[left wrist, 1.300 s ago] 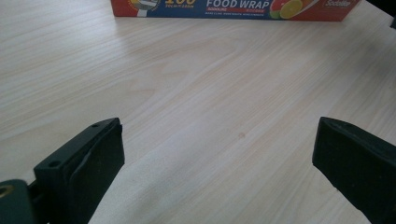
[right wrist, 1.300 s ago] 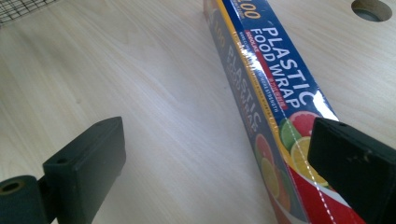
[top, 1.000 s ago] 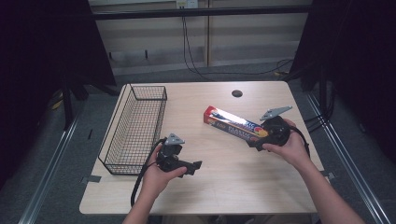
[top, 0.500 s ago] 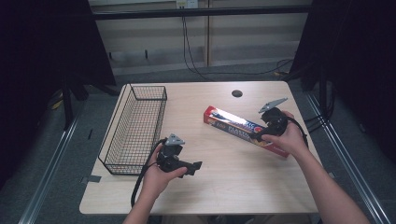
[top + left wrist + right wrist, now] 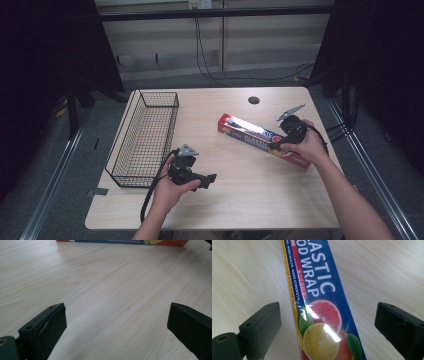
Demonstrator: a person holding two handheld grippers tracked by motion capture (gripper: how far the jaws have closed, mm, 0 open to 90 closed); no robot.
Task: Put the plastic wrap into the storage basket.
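A long red and blue plastic food wrap box (image 5: 250, 132) lies slantwise on the right half of the wooden table (image 5: 260, 190). My right gripper (image 5: 278, 145) is over the box's right part, tilted down at it. In the right gripper view the right gripper (image 5: 328, 315) is open, its jaws standing either side of the box (image 5: 319, 302) without touching it. My left gripper (image 5: 209, 180) is held low near the table's front left, pointing right. It is open over bare wood (image 5: 117, 312), and the box's edge (image 5: 125, 242) shows far ahead.
A black wire basket (image 5: 145, 135) stands along the table's left side, just beyond the left hand. A round cable hole (image 5: 253, 100) sits near the far edge. Dark curtains and floor rails surround the table.
The right hand has moved slightly away from the person and lower, bringing its gripper over the box. The left hand and the box have stayed put.
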